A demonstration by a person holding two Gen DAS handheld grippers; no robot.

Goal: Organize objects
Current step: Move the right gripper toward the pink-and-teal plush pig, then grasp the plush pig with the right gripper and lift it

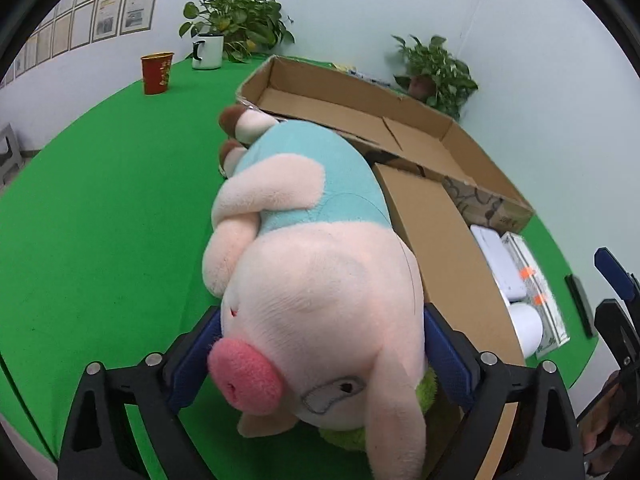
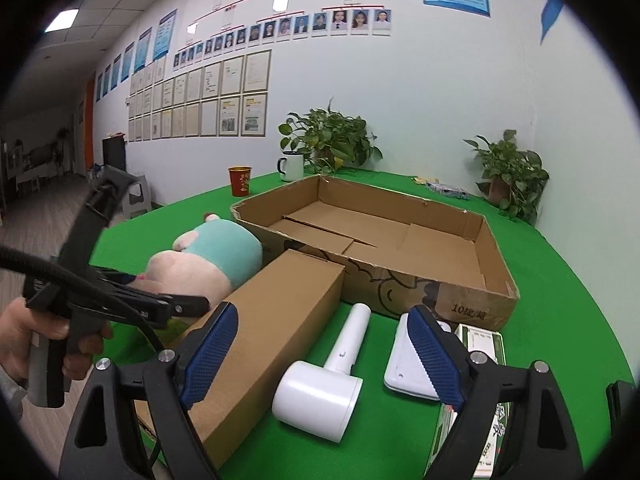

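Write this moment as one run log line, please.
left gripper: fingers around plush pig head, grip unclear | right gripper: open, above white handheld device | cardboard tray: empty

Pig (image 1: 320,280) head filling the gap between the left gripper (image 1: 320,360) fingers, pad contact hard to judge; green plush (image 1: 424,392) mostly hidden beneath it. Long box (image 1: 448,248) partly covered by the pig, near end cut off. Flat white item (image 2: 404,368) half behind the right gripper (image 2: 324,348) finger. Green-and-white carton (image 2: 480,340) cut by the frame edge, print too small to read. Wall papers (image 2: 224,100) illegible
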